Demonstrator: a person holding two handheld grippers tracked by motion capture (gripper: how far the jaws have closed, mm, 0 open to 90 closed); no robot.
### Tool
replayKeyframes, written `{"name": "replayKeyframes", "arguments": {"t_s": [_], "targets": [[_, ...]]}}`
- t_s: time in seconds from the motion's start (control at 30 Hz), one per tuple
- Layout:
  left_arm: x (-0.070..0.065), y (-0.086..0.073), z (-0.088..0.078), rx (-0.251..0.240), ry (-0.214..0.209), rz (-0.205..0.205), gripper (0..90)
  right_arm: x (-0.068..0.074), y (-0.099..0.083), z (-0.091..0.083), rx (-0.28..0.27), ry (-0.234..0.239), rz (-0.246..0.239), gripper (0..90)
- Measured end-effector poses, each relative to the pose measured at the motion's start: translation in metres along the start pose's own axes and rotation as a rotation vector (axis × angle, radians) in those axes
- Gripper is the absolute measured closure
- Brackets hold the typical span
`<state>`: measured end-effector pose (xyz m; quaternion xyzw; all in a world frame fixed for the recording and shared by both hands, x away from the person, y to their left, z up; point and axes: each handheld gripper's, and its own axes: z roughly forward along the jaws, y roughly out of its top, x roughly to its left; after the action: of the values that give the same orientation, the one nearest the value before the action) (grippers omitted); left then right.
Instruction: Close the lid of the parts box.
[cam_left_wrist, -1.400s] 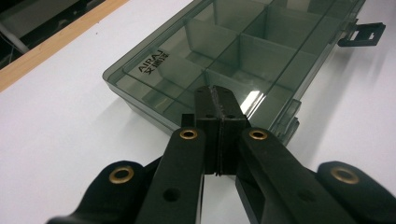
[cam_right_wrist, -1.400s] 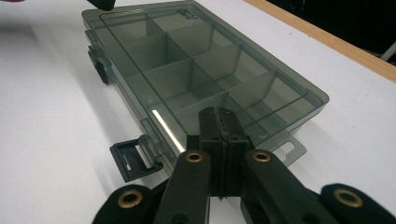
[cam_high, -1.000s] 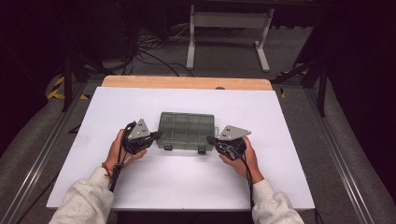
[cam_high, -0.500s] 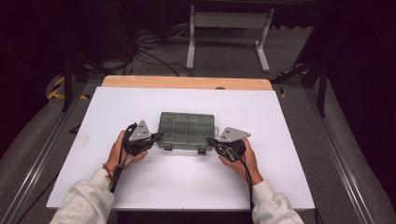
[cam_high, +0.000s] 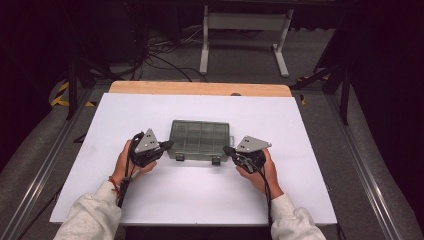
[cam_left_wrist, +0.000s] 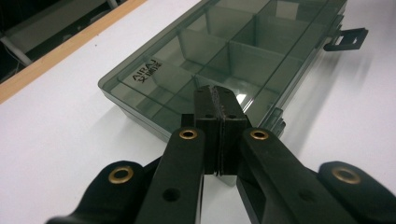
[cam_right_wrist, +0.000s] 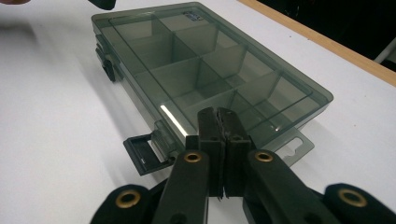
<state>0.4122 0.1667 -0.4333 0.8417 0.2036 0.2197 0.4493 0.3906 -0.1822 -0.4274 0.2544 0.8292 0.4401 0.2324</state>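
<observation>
On the white table (cam_high: 300, 125), working from your left side across, your left hand (cam_high: 125, 162) is resting on the surface and holding the left gripper (cam_high: 167, 145); its grey three-cornered plate is facing up and its tips are pointing at the left end of the compartment box (cam_high: 200, 139); the jaws are pressed together with nothing between them, which the left gripper view (cam_left_wrist: 218, 100) is showing plainly, the two pads meeting flat just over the near corner of the box (cam_left_wrist: 224, 51); whether the tips are actually touching the lid I cannot tell; at the middle of the table the smoky see-through box is lying flat with its lid down, its dividers showing through the cover and its two latches (cam_high: 179, 157) facing you along the near edge; in the left gripper view one latch (cam_left_wrist: 345, 39) is sticking out flipped open at the far end; moving on to your right side, you are holding the right gripper (cam_high: 227, 149) in your right hand (cam_high: 262, 170), tips aimed at the right end of the box; its jaws are likewise closed on nothing, seen in the right gripper view (cam_right_wrist: 219, 116) hovering by the box's corner (cam_right_wrist: 210, 60), just beside an opened latch (cam_right_wrist: 144, 156); the wooden edge (cam_high: 200, 88) is running along the far side of the table
</observation>
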Motion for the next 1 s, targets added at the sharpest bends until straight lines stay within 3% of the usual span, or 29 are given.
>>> {"name": "replayKeyframes", "arguments": {"t_s": [0.4, 0.63, 0.77, 0.8, 1.0], "targets": [[-0.001, 0.000, -0.011, -0.023, 0.009, 0.019, 80.3, 0.003, 0.001, -0.013, -0.036, -0.030, 0.001, 77.0], [-0.004, -0.003, -0.016, -0.012, 0.035, 0.046, 65.2, 0.007, 0.002, -0.017, -0.048, -0.049, -0.012, 63.7], [-0.005, -0.005, -0.019, -0.022, 0.045, 0.042, 60.3, 0.008, 0.003, -0.017, -0.047, -0.067, -0.017, 56.3], [-0.004, -0.005, -0.020, -0.020, 0.044, 0.042, 56.1, 0.008, 0.003, -0.017, -0.047, -0.073, -0.016, 51.2], [-0.006, -0.007, -0.022, -0.015, 0.049, 0.044, 42.3, 0.009, 0.003, -0.018, -0.048, -0.097, -0.009, 39.8]]}}
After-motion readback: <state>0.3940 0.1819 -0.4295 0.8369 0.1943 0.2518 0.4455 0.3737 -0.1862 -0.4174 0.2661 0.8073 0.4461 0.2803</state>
